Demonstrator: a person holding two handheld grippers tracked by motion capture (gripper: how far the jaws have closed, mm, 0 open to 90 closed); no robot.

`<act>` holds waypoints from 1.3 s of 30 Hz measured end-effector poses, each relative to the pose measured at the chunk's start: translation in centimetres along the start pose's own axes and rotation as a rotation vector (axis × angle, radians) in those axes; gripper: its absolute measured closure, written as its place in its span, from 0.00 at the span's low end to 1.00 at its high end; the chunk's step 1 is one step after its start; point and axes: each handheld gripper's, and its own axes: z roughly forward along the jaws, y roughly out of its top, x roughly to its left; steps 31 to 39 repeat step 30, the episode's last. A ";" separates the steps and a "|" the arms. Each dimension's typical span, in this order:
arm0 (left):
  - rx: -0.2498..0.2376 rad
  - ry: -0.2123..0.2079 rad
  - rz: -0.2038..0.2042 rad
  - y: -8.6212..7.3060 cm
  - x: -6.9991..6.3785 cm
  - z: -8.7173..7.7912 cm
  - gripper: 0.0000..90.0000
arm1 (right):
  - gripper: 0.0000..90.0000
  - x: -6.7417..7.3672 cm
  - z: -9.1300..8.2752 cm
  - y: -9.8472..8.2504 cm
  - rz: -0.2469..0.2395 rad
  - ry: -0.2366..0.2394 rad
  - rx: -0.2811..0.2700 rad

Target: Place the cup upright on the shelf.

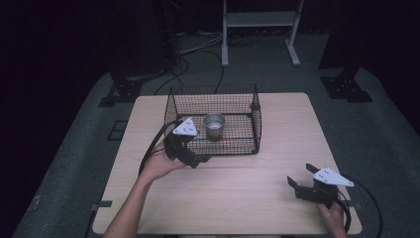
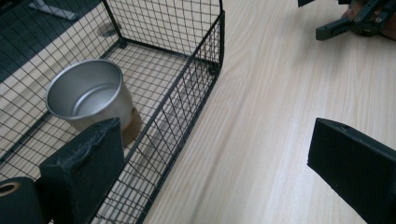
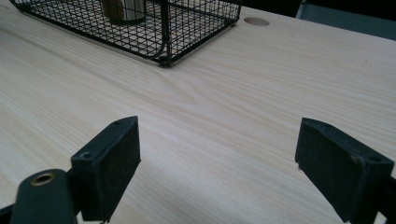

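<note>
A pale wooden worktop (image 1: 233, 198) carried a black wire-mesh basket (image 1: 255, 116) toward its far edge, roughly centred between the left and right edges. Inside the basket stood a small silver metal cup (image 1: 214, 126), upright and open at the top, nearer the basket's near-left part; in the left gripper view the cup (image 2: 88, 95) sat just behind the mesh wall, with a brown band showing at its base.

The left gripper (image 1: 195, 159), black with a grey three-cornered plate on top, was held in the person's left hand (image 1: 158, 163) at the basket's near-left corner, touching or just beside the wire. Its jaws stood wide apart with nothing between them; in its own view one jaw overlapped the basket's mesh and the other hung over bare wood.

The right gripper (image 1: 298, 181), of the same build, lay low near the worktop's near-right corner in the right hand (image 1: 333, 214), well apart from the basket. Its jaws were likewise spread wide, empty, over bare wood, pointing toward the basket (image 3: 154, 28).
</note>
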 end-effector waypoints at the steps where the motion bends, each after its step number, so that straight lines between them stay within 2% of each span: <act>1: 0.000 0.000 0.000 0.0 0.0 0.0 0.03 | 0.15 0.0 0.0 0.0 0.000 0.000 0.000; 2: -0.009 -0.001 -0.011 -0.4 -0.2 -0.1 0.03 | 0.15 0.0 0.0 0.0 0.001 0.000 0.001; 21: -0.052 0.002 -0.038 -3.7 -1.7 -1.3 0.03 | 0.15 0.0 0.0 0.0 -0.002 -0.004 0.001; 25: -0.056 0.008 -0.047 -4.8 -2.2 -1.4 0.02 | 0.15 0.1 0.0 0.0 0.002 -0.005 0.005; 30: -0.091 0.018 -0.069 -6.5 -3.1 -1.6 0.02 | 0.15 0.0 0.0 0.0 0.006 -0.002 0.006; 39: -0.091 0.018 -0.069 -6.5 -3.1 -1.6 0.02 | 0.15 0.0 0.0 0.0 0.006 -0.002 0.006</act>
